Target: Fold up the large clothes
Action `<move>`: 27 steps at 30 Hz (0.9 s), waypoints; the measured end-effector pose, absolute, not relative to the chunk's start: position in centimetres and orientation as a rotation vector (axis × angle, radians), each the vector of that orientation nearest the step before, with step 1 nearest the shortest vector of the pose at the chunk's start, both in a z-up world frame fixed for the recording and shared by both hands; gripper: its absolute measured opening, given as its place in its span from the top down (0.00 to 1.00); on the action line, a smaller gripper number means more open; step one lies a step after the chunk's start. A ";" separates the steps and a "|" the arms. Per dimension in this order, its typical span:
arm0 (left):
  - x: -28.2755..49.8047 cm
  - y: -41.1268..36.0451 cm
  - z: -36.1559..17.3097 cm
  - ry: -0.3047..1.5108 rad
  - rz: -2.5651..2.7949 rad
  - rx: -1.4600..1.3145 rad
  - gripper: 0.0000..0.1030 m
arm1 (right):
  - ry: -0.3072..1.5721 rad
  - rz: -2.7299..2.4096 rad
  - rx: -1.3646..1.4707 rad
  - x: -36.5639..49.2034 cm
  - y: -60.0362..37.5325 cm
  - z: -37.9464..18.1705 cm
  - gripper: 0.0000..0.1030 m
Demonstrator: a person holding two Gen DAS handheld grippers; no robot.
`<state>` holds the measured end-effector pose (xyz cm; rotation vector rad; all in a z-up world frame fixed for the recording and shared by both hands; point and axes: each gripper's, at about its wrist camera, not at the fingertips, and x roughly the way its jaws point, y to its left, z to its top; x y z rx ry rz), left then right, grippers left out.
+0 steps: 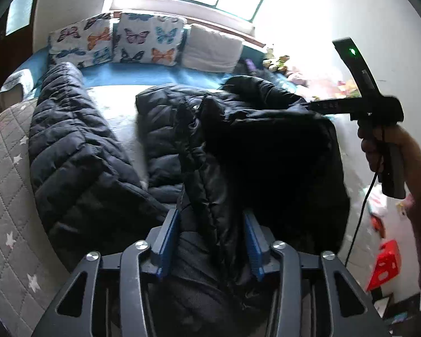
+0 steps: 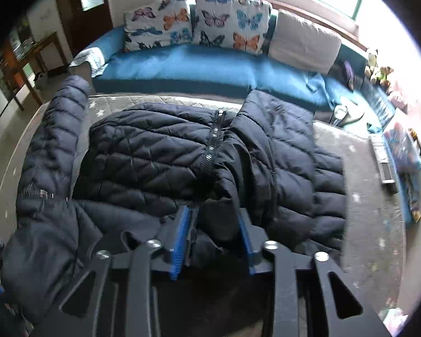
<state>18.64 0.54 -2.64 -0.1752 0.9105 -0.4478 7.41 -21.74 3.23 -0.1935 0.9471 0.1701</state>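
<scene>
While both tools grip folds of dark puffer jacket (image 2: 165, 151) on bed (image 2: 373, 210), zipper runs near-to-far; left tool (image 1: 210, 238) & right tool (image 2: 213, 241) clenched on fabric.

Quilted jacket (image 2: 182, 151) of slightly glossy cloth on matt stitched bedspread (image 1: 5, 168).

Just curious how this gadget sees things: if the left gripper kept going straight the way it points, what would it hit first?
The left gripper already has the dark puffer jacket bunched between its blue fingers, so it would push into more jacket first. Beyond that lies the bed's blue cover, though depth is hard to judge.
</scene>
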 end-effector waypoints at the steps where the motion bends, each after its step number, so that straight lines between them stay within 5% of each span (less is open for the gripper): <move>1: 17.6 0.3 -2.1 0.899 -0.473 -0.184 0.57 | 0.938 0.177 -0.187 6.0 -22.6 3.8 0.71; 8: 8.4 -3.9 0.7 0.856 -0.634 -0.094 0.58 | 0.876 0.182 -0.174 -2.9 -29.7 5.6 0.75; 19: -2.3 -8.3 0.6 0.942 -0.727 0.058 0.57 | 1.051 0.062 -0.159 -10.3 -38.2 -2.1 0.76; 22: -1.1 -6.6 2.2 0.900 -0.663 0.057 0.47 | 1.022 0.047 -0.199 -11.3 -38.3 0.1 0.76; 24: 0.7 -6.1 2.8 0.867 -0.612 0.055 0.36 | 0.958 0.062 -0.247 -11.7 -37.0 2.7 0.69; 27: 3.8 -6.2 2.5 0.860 -0.576 0.033 0.35 | 0.864 0.181 -0.291 -12.1 -33.6 4.9 0.39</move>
